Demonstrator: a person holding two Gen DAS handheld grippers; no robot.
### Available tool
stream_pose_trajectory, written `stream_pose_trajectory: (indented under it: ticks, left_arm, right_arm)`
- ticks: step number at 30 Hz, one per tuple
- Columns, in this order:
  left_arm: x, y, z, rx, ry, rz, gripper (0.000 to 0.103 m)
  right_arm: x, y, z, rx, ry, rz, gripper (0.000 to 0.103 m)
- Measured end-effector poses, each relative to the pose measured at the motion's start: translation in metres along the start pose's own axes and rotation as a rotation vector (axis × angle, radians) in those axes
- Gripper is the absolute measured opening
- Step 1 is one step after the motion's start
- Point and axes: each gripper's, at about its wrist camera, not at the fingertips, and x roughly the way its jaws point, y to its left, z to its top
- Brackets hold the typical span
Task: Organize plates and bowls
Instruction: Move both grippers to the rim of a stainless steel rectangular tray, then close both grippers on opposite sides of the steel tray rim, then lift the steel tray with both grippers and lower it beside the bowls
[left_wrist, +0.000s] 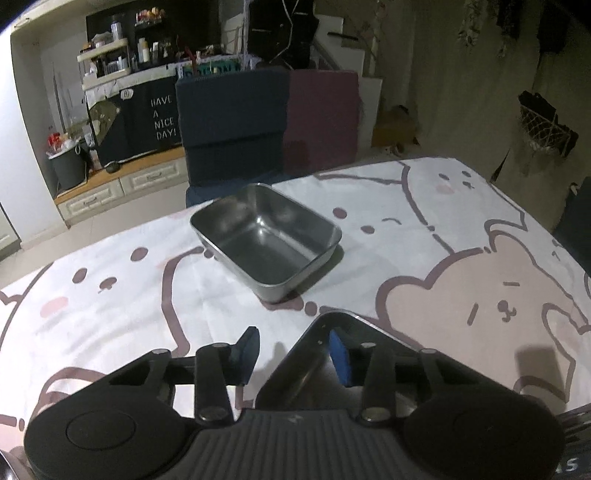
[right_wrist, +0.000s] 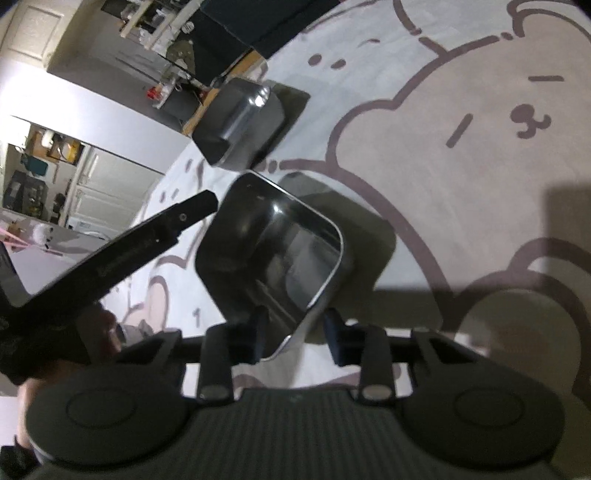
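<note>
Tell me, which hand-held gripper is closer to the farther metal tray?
Left. The left hand-held gripper straddles a wall of the nearer tray, its tip near the farther tray; the right hand-held gripper sits at the nearer tray's opposite end.

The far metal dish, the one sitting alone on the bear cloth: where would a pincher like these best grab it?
By the rim of the far metal dish, probably the near corner or a long side wall. It stands upright and empty, with thin, open walls. Come from above, one finger inside and one outside; the body looks too wide to span.
</note>
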Motion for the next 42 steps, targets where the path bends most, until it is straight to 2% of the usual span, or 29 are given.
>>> stream_pose_trajectory:
  ticks: [4, 9, 11, 16, 18, 19, 20, 24, 28, 35, 42]
  left_arm:
    - [0.005, 0.006, -0.003, -0.027, 0.030, 0.003, 0.038]
    - [0.012, 0.010, -0.011, -0.046, 0.103, 0.001, 0.032]
    - [0.013, 0.011, -0.016, -0.058, 0.140, 0.001, 0.028]
    - [0.015, 0.015, -0.030, -0.118, 0.242, -0.019, 0.024]
    - [0.013, 0.016, -0.035, -0.147, 0.259, -0.027, 0.021]
    - [0.012, 0.016, -0.036, -0.159, 0.256, -0.039, 0.009]
    - [0.011, 0.016, -0.037, -0.171, 0.245, -0.055, 0.007]
    - [0.000, 0.010, -0.033, -0.198, 0.184, -0.040, 0.005]
    - [-0.024, 0.002, -0.019, -0.235, 0.112, -0.036, 0.005]
    - [-0.062, -0.040, -0.006, -0.300, 0.034, -0.062, 0.008]
    - [-0.079, -0.107, -0.012, -0.312, 0.023, -0.117, 0.011]
  right_arm:
    - [0.001, -0.001, 0.000, -0.039, 0.010, -0.024, 0.020]
    - [-0.015, -0.005, 0.011, -0.080, -0.054, -0.091, 0.009]
    - [-0.018, -0.010, 0.017, -0.072, -0.070, -0.099, 0.007]
    - [-0.022, -0.011, 0.025, -0.126, -0.092, -0.128, 0.005]
    - [-0.019, -0.007, 0.026, -0.157, -0.089, -0.140, 0.005]
    - [-0.016, -0.004, 0.027, -0.179, -0.092, -0.145, 0.005]
    - [-0.015, -0.003, 0.027, -0.195, -0.094, -0.148, 0.005]
    - [-0.010, 0.006, 0.028, -0.278, -0.104, -0.173, 0.004]
    - [-0.026, 0.014, 0.029, -0.354, -0.146, -0.156, 0.004]
    - [-0.088, 0.003, 0.034, -0.387, -0.237, -0.078, 0.004]
    - [-0.151, -0.024, 0.030, -0.413, -0.303, -0.077, 0.004]
